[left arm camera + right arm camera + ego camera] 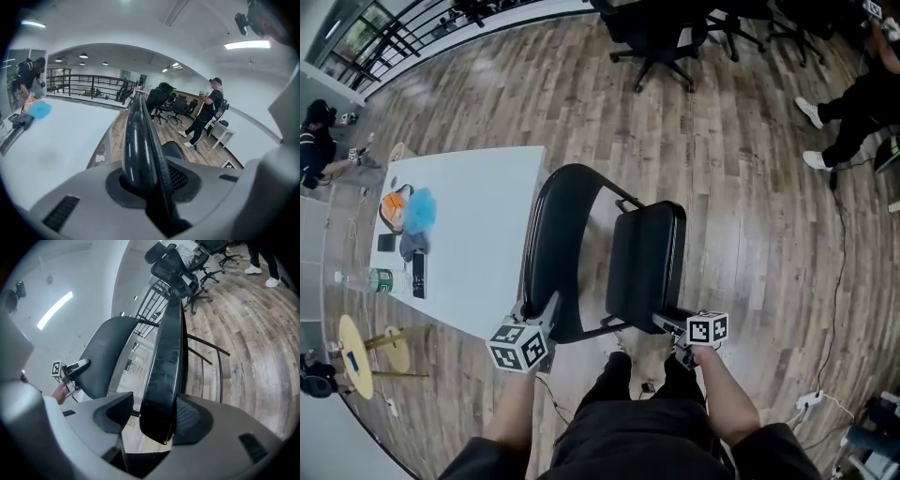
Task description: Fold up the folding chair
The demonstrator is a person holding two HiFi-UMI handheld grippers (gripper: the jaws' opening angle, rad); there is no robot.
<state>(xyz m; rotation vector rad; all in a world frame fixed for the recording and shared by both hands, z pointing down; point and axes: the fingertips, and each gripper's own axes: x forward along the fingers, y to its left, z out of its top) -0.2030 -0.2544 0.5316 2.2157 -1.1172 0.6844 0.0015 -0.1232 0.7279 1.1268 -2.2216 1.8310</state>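
Standing on the wood floor (750, 178) just beside the white worktop's (478, 234) long edge, the folding chair (581, 281) hides most of its legs under its tilted seat (645, 262). The left gripper (150, 185) jaws clamp the backrest (140, 140) rim. The right gripper (154, 423) jaws are closing round the seat's edge, with a gap at one pad.

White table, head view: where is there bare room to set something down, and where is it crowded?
Bare: the wide stretch of the white table between the clutter and the chair backrest, plus its far end. Crowded: the left edge, with an orange item, blue item and black slab.
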